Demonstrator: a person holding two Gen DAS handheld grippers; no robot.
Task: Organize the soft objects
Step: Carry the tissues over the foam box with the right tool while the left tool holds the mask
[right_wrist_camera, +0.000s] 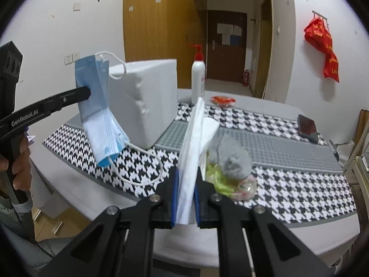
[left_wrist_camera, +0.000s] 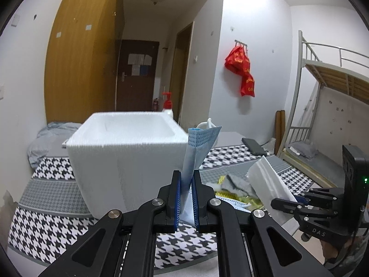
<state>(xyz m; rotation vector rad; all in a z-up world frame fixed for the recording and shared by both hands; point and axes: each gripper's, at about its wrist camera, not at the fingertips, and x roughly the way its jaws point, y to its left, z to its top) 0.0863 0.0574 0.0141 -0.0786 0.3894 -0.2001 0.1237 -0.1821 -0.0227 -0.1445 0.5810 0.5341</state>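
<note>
Nearest the lens: left gripper clamped on a blue mask, held upright, long axis vertical, ear loop curling at the top. Same mask seen from the right wrist, hanging off the left tool's tip, lower loop trailing down to the cloth. Right gripper pinched shut on a white tissue, also standing upright between the blue pads.

White foam box sitting toward the far left part of the table, open side up, just ahead and left of the mask; bottle behind it. Left hand clearly nearer the box than the right. Probably a short lift forward and left over the rim, then release, mask dropping in lengthwise.

Still on the cloth near the front edge: grey sock atop a yellow-green bundle, just right of the tissue. Apparently part-way through the sorting.
</note>
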